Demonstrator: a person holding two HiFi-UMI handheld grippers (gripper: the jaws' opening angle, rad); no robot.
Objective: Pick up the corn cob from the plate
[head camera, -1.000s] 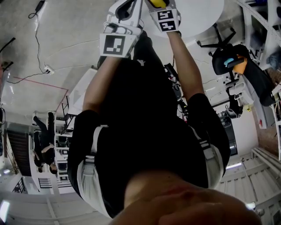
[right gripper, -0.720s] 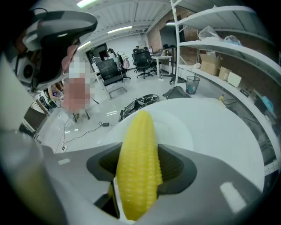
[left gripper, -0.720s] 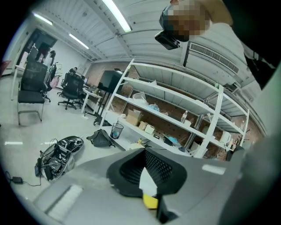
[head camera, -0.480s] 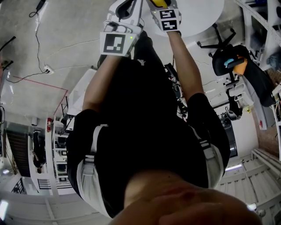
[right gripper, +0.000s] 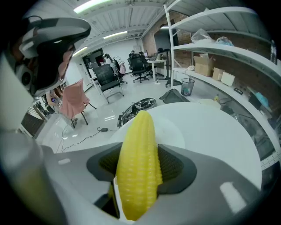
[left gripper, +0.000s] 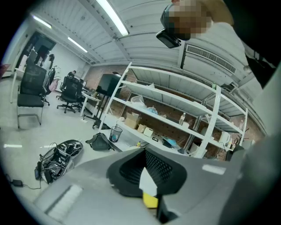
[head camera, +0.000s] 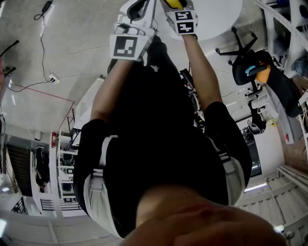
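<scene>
My right gripper (right gripper: 139,169) is shut on the yellow corn cob (right gripper: 138,158), which stands lengthwise between the dark pads and sticks out past them. Below and beyond it lies a white plate (right gripper: 170,132) on a round white table (right gripper: 215,132). The cob is lifted off the plate. In the head view only a yellow bit of the corn cob (head camera: 172,4) shows at the top edge, above the right marker cube (head camera: 184,21). My left gripper (left gripper: 145,173) points out over the room with its pads together and nothing held; its marker cube (head camera: 127,46) is beside the right one.
Metal shelving (left gripper: 175,118) with boxes lines the brick wall. Office chairs (left gripper: 30,92), a bag and a tangle of cables (left gripper: 59,158) are on the floor. A wire bin (right gripper: 187,85) stands by the shelves, and a chair with pink cloth (right gripper: 74,101) is at the left.
Both grippers have stayed where they were. A person standing at the far left of the head view is no longer in sight.
</scene>
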